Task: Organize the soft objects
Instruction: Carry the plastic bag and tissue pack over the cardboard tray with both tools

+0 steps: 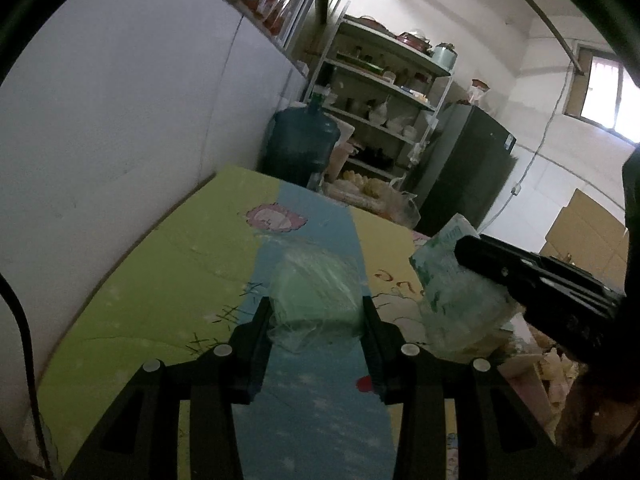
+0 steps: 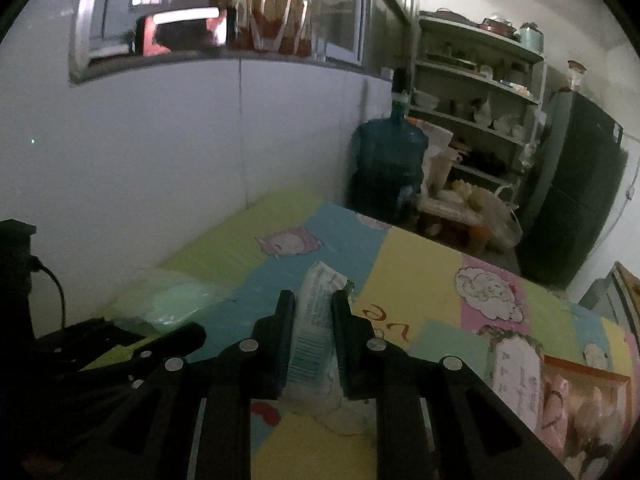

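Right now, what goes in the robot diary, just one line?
left gripper: shut on green packet | right gripper: shut on white tissue pack | both above cartoon tablecloth

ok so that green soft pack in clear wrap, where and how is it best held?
Across its short width, as the left tool already has it: one finger on each long side of the green pack, coming in from its near end. The loose wrap bunches there, so pinch the padded body, not the film.

Both tongs, left tongs [image 1: 316, 316] and right tongs [image 2: 314, 312], are matte black, with slotted arms and 4 round silver screws each.
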{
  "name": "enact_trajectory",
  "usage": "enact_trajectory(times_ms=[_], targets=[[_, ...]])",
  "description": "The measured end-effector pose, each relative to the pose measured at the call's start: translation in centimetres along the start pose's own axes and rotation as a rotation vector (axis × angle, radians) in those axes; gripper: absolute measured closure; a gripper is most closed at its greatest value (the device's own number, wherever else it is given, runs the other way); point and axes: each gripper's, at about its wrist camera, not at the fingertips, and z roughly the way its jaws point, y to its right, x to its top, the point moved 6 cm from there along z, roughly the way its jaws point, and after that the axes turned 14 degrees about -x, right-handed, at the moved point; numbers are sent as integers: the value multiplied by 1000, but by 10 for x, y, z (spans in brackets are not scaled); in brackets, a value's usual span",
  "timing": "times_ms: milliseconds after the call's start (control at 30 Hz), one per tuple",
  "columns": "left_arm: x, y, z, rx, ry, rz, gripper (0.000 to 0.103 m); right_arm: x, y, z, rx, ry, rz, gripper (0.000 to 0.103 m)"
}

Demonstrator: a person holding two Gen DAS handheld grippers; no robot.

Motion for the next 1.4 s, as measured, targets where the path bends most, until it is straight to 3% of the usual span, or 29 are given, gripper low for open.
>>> enact_trajectory(times_ms=[667, 1400], targets=[[-10, 92, -3, -27, -16, 133, 61, -37, 87, -76, -53, 66, 143, 84], [-31, 200, 33, -97, -71, 272, 61, -78, 187, -116, -113, 86, 269, 84]])
